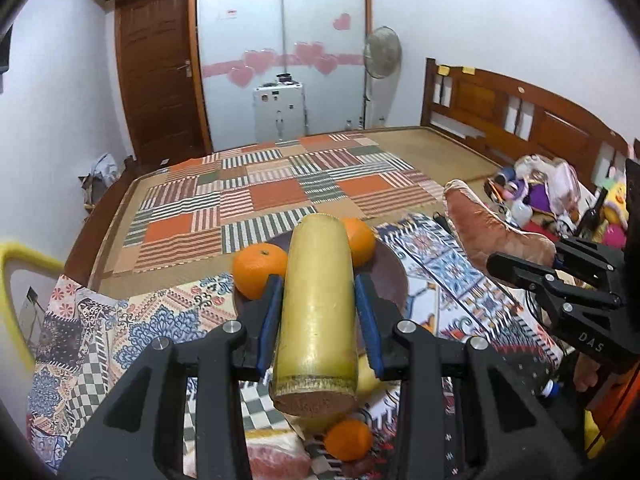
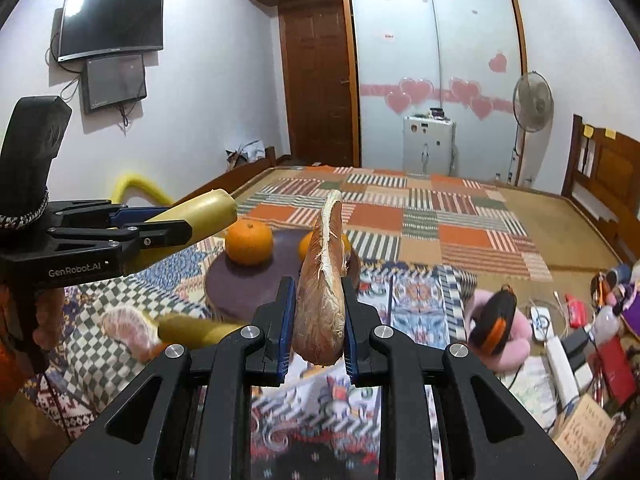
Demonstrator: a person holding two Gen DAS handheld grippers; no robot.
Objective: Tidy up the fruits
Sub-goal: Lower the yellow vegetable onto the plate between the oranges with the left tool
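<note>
Clamped lengthwise in the left gripper (image 1: pixel 320 312), the yellow stalk (image 1: pixel 318 304) points at 12 o'clock toward the plate (image 1: pixel 394 276); right gripper (image 2: pixel 320 320) fingers grip a brown wedge (image 2: pixel 322 300).

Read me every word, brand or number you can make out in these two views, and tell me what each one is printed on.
"GenRobot.AI": white print on the black body of the left tool, seen from the right wrist view.
"DAS": pale letters on the black body of the right tool, seen from the left wrist view.
Small red-and-white sticker on the frosted sliding wardrobe door: too blurred to read.
Brand mark on the black wall-mounted television: too small to read.
</note>
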